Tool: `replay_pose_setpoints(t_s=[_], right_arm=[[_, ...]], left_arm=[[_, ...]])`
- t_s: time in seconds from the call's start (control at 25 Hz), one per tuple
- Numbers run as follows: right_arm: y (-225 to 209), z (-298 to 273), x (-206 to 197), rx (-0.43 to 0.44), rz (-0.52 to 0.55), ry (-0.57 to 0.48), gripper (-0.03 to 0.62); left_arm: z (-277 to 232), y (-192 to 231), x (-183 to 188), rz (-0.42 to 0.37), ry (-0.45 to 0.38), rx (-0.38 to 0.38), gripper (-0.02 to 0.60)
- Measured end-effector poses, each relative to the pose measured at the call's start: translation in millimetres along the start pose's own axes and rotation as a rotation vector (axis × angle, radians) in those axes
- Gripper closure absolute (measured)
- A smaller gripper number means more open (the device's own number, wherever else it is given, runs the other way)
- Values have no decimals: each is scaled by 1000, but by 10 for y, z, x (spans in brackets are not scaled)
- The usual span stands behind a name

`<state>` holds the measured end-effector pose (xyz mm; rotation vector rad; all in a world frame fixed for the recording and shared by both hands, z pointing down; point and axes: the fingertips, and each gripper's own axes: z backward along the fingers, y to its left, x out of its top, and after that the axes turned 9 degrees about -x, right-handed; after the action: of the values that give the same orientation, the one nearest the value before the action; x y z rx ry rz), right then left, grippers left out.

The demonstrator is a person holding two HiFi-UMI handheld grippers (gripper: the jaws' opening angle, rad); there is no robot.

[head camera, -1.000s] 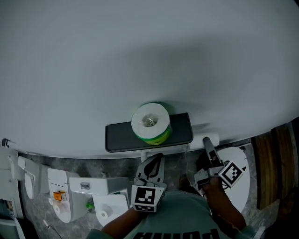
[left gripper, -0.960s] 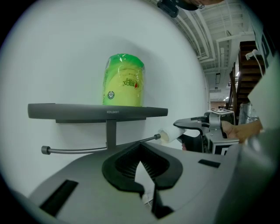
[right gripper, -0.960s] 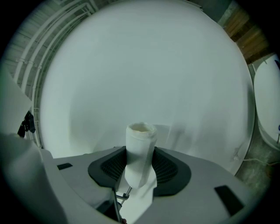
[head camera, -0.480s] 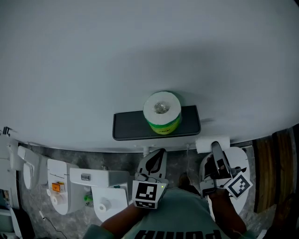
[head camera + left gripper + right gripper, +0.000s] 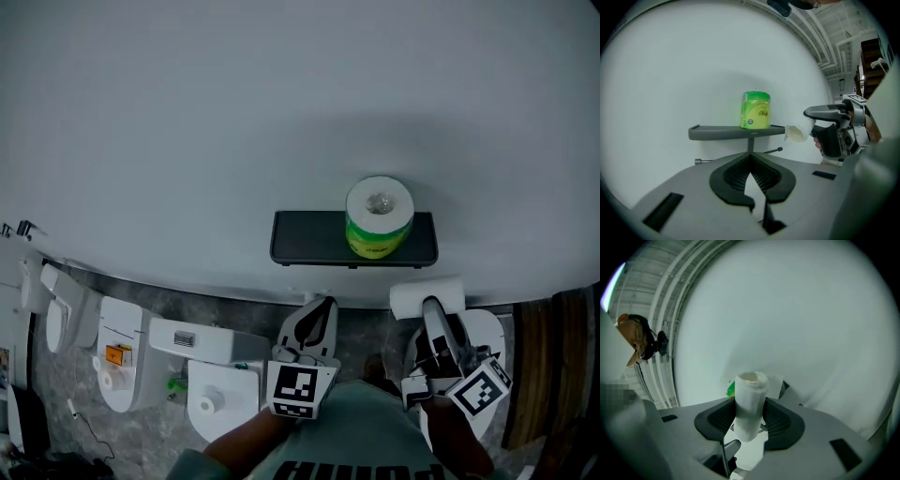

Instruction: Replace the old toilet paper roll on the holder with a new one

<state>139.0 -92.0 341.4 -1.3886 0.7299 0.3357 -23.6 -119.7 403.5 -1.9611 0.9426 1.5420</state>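
A green-wrapped new roll [image 5: 379, 217] stands upright on the right part of a dark wall shelf [image 5: 314, 240]. My right gripper [image 5: 433, 317] is shut on the thin white old roll [image 5: 427, 298], which hangs free just below the shelf's right end. In the right gripper view the old roll [image 5: 749, 404] stands upright between the pads. The left gripper view shows the bare holder rod [image 5: 740, 155] under the shelf [image 5: 722, 132], with the old roll [image 5: 796, 133] off to its right. My left gripper [image 5: 314, 317] is shut on nothing, below the shelf.
A plain white wall fills the upper part of the head view. White toilet fixtures [image 5: 122, 352] and a cistern [image 5: 211, 398] lie at the lower left. Dark wooden boards [image 5: 553, 356] run along the right edge.
My right gripper has risen and rolled with the old roll in it. The left gripper moved slightly forward. The shelf now sits further right in the head view.
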Motion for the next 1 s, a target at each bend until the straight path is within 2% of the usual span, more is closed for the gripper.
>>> replay_pose_setpoints(t_s=[0.4,0.56,1.0], right_arm=[[744,-394,-372,134,158,91,405],[1080,-625,-468,183,279,109,405],[1471,-1345,-656,121,563,160,405]], left_arm=[[518,487,13,22,-20,130,575],[669,639,3,33,-28,170,575],[803,973,65,55,-59,217,575]])
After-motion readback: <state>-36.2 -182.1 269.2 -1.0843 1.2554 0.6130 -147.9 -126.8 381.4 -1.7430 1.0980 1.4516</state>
